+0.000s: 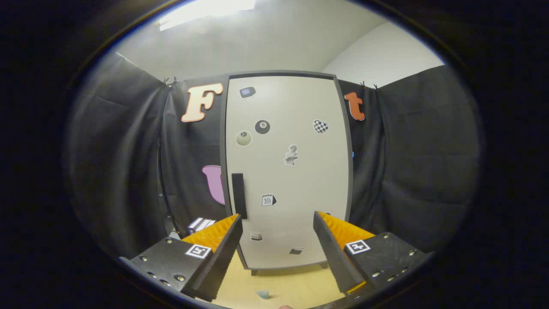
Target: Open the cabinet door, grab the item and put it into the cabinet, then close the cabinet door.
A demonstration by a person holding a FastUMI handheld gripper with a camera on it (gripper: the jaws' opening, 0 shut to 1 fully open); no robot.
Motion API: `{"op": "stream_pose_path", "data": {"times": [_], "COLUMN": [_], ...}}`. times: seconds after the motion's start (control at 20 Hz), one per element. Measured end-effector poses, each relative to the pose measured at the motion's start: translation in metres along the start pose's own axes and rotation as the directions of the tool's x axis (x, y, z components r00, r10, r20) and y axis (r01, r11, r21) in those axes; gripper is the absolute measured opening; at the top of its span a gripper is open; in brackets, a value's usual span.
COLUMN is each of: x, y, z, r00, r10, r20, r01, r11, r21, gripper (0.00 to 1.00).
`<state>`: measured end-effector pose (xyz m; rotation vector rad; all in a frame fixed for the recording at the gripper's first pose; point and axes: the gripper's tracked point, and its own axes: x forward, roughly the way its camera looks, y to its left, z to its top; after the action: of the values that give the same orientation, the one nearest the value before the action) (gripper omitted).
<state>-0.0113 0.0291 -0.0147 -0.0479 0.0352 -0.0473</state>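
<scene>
You are holding the gripper [278,240] with its fingers spread wide and grasping nothing, hovering over the wooden tabletop [283,285]. Just below them a small pale-blue item [262,294] is lying on the wood; it is looking light, likely easy to pinch across its sides. Beyond the fingers the cabinet [287,171] is standing with its sticker-covered door shut, so its contents are hidden. Its dark vertical handle [239,195], sitting near the left fingertip, is looking rigid and is probably your best hold

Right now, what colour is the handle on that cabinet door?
Black, a vertical bar handle on the pale cabinet door; clearest in the gripper view.
</scene>
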Motion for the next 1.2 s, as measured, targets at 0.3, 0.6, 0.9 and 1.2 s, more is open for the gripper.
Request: {"op": "stream_pose_path", "data": {"times": [0.3,0.6,0.9,1.2], "x": [0.017,0.070,0.140,0.177], "y": [0.010,0.050,0.084,0.102], "z": [-0.008,-0.019,-0.031,-0.039], "r00": [1.000,0.995,0.991,0.986], "r10": [0.018,0.091,0.127,0.153], "r20": [-0.017,-0.030,-0.049,-0.073], "r01": [-0.018,-0.091,-0.127,-0.152], "r11": [1.000,0.996,0.992,0.988], "r21": [-0.011,0.001,0.001,0.017], "gripper": [0.98,0.98,0.98,0.98]}}
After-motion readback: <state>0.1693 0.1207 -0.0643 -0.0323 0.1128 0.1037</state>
